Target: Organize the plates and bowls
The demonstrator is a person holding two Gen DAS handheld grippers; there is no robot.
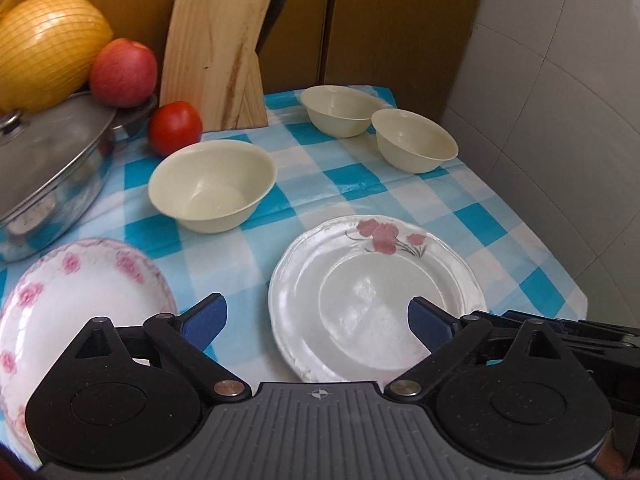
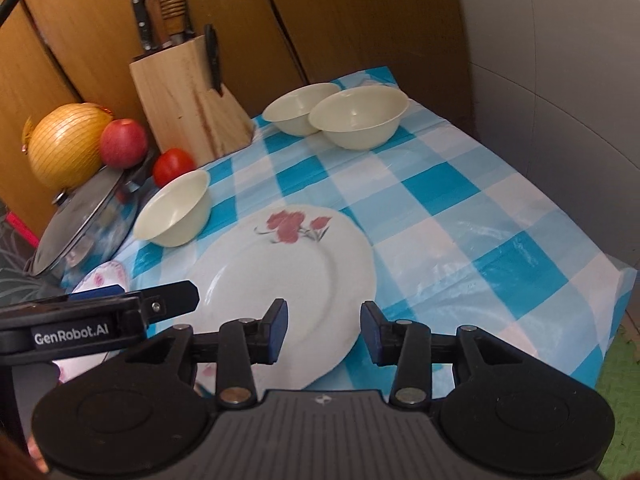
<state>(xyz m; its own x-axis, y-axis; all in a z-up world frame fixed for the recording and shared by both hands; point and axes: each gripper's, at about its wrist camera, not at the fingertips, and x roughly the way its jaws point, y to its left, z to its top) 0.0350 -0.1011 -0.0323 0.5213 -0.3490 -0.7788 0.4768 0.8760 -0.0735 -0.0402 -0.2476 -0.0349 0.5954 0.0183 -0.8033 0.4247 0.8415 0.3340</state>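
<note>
Blue-and-white checked plastic cloth (image 1: 360, 176) over the surface, wooden panels behind, grey tiled wall at right. From left: yellow netted melon (image 1: 48, 48), red apple (image 1: 123, 72), steel lidded pot (image 1: 52, 156), tomato (image 1: 175, 127), wooden knife block (image 1: 216, 56). Pink-patterned bowl (image 1: 80, 300) at near left, glossy. Cream bowl (image 1: 212, 184) upright, mid-left. Round scalloped plate (image 1: 376, 300) lying flat, red flower toward far side. Two more cream bowls (image 1: 340, 110) (image 1: 414, 140) at far right, close together. Left tongs (image 1: 318, 322) wide, empty, over plate edge. Right tongs (image 2: 324, 330) half-open, empty, above plate rim.
</note>
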